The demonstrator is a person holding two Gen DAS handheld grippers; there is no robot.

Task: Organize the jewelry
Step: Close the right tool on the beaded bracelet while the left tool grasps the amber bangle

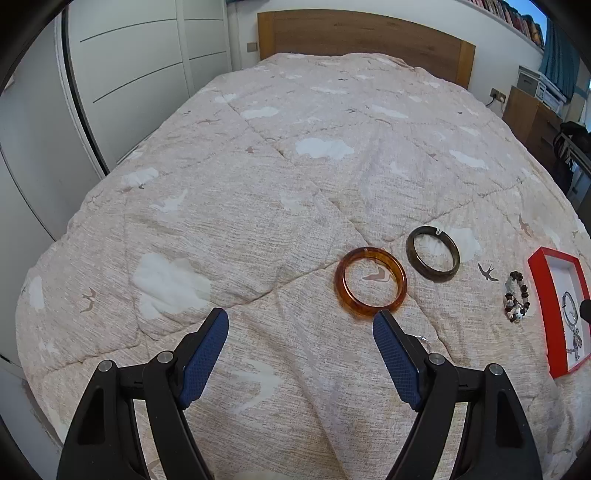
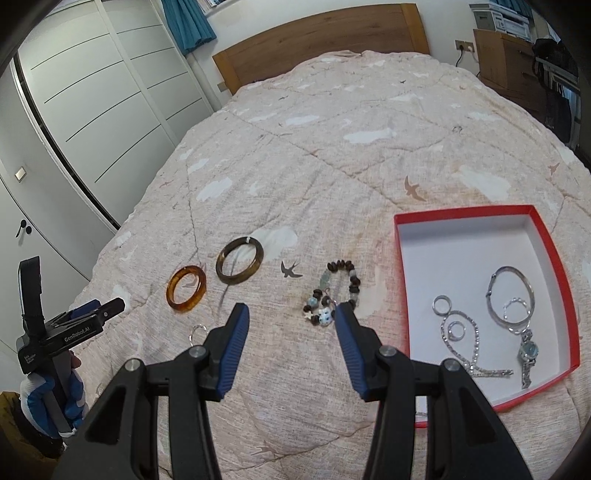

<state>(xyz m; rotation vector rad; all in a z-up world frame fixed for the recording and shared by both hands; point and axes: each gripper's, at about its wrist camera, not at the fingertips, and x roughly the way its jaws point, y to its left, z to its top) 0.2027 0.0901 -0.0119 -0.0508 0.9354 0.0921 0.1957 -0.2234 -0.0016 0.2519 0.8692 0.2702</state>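
Note:
An amber bangle (image 1: 341,286) (image 2: 184,308) and a dark olive bangle (image 1: 410,251) (image 2: 232,280) lie side by side on the pink quilt. To their right lie a beaded bracelet (image 1: 515,314) (image 2: 341,266) and then a red box (image 1: 565,280) (image 2: 461,251) with a white inside. It holds a silver bangle (image 2: 493,284), a watch (image 2: 528,350), a chain (image 2: 474,334) and small rings. My left gripper (image 1: 301,317) is open just short of the amber bangle. My right gripper (image 2: 291,312) is open and holds nothing; its right fingertip is next to the beaded bracelet.
A small silver ring (image 2: 197,332) lies on the quilt near the left gripper (image 2: 96,314), which a gloved hand (image 2: 48,402) holds. Another small ring (image 2: 457,129) lies far up the bed. Wardrobe doors (image 2: 92,110) stand to the left, with the wooden headboard (image 1: 362,33) beyond.

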